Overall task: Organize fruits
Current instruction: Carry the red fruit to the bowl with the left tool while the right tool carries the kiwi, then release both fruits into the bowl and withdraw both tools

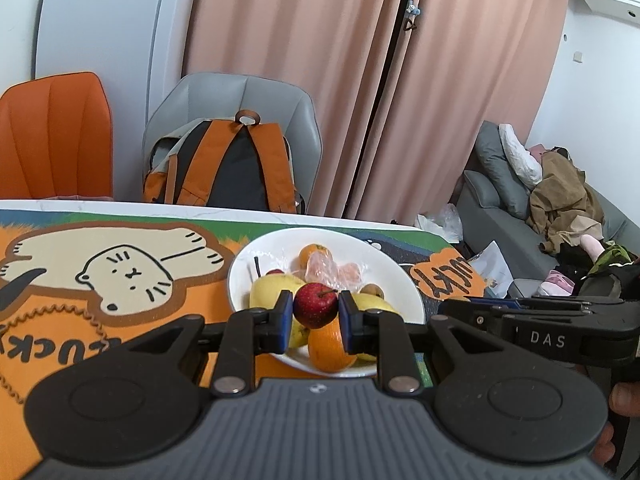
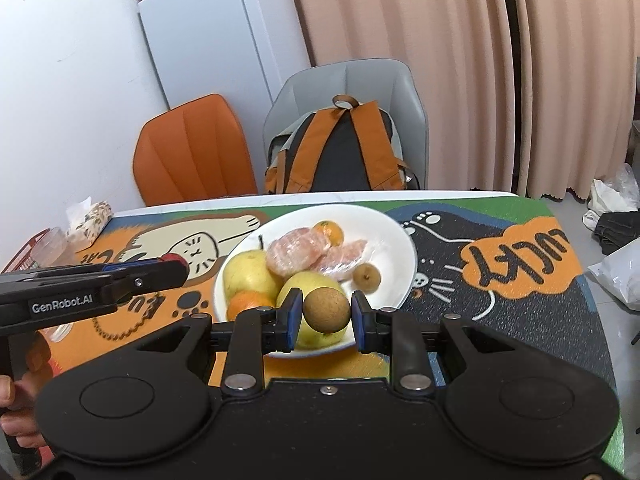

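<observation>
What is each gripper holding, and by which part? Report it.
The left gripper holds a small red apple, pinched across its sides. The right gripper holds a small brown round fruit, also clamped at its sides.

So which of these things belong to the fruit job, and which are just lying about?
Job: small red apple in left gripper; round brown fruit in right gripper; white round plate of fruit.
Lying about: orange-strapped backpack, tissue pack.
</observation>
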Tool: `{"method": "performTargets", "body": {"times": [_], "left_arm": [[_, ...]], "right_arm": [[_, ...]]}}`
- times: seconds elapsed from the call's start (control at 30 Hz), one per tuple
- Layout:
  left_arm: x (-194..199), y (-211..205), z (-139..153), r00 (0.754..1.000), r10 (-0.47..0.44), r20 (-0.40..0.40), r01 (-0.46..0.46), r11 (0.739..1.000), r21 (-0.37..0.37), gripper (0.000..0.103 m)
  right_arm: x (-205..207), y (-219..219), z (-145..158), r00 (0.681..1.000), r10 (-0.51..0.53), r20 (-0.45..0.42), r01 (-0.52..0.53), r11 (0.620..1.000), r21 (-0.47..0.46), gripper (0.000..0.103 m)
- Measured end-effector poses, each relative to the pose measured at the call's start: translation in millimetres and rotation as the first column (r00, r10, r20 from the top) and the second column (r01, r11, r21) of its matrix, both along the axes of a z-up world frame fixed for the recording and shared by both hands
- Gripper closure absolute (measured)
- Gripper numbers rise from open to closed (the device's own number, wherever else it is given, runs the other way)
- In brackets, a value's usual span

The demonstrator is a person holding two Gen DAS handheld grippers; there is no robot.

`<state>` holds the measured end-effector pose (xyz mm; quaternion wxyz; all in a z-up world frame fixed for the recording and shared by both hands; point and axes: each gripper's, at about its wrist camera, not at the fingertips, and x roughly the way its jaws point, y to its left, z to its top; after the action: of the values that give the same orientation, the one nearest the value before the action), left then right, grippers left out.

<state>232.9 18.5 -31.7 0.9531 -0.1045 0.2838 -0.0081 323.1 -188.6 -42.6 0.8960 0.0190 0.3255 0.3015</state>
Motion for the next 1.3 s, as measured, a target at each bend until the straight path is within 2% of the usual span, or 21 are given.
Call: {"method": "performTargets", "body": {"times": [0.53, 0.7, 1.3], "left_arm": [[41, 4, -2, 1.0, -0.006, -0.021, 0.007, 1.0, 0.016, 0.081], [54, 5, -5, 0.999, -0.006, -0.034, 0.007, 1.0, 0.019, 0.081], [105, -30, -1, 0.995, -0.091, -0.033, 0.092, 0.996, 0.019, 0.081]], "right_arm": [[47, 5, -11, 0.999, -0.009, -0.048, 0.011, 1.0, 0.029, 0.078], [58, 9, -19, 0.998, -0.005, -0.069, 0.008, 0.999, 0.034, 0.072], [62, -29, -19, 0.994, -0.067, -0.082, 0.072, 0.995, 0.069, 0.072]]}}
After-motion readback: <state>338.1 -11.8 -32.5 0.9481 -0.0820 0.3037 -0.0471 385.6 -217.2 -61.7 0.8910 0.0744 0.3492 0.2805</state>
